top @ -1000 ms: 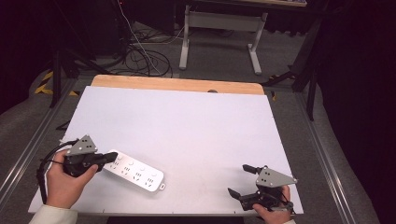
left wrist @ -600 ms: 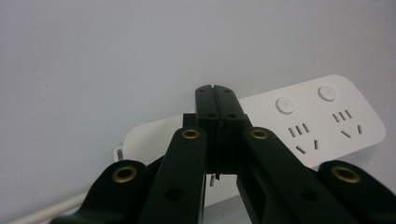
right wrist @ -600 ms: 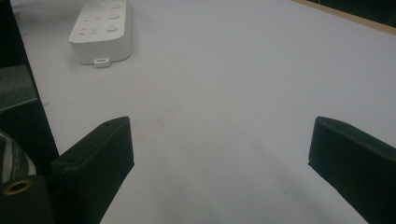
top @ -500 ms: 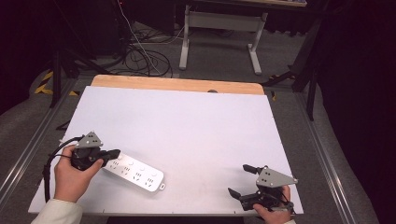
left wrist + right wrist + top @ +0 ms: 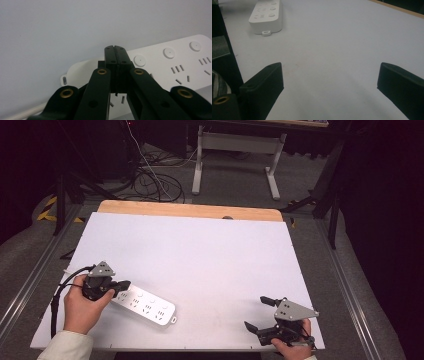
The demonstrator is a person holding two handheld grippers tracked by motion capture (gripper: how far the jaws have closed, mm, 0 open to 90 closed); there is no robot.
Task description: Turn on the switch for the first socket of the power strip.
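A white power strip lies flat near the table's front left, with round buttons and socket slots on top. My left gripper is shut, its tips pressed together over the strip's left end. In the left gripper view the closed jaws sit just above the power strip, with nothing seen between them. A thin white cable runs by at the lower left. My right gripper rests open at the front right of the table. Its jaws stand wide apart over bare table, and the power strip lies far off.
The white tabletop has a wooden strip along its far edge. Beyond it, black cables lie on the floor beside a grey desk frame. Metal rails run along both sides of the table.
My left hand and its gripper have shifted slightly away from the person and to the right, over the strip's end. The strip and the right gripper have stayed in place.
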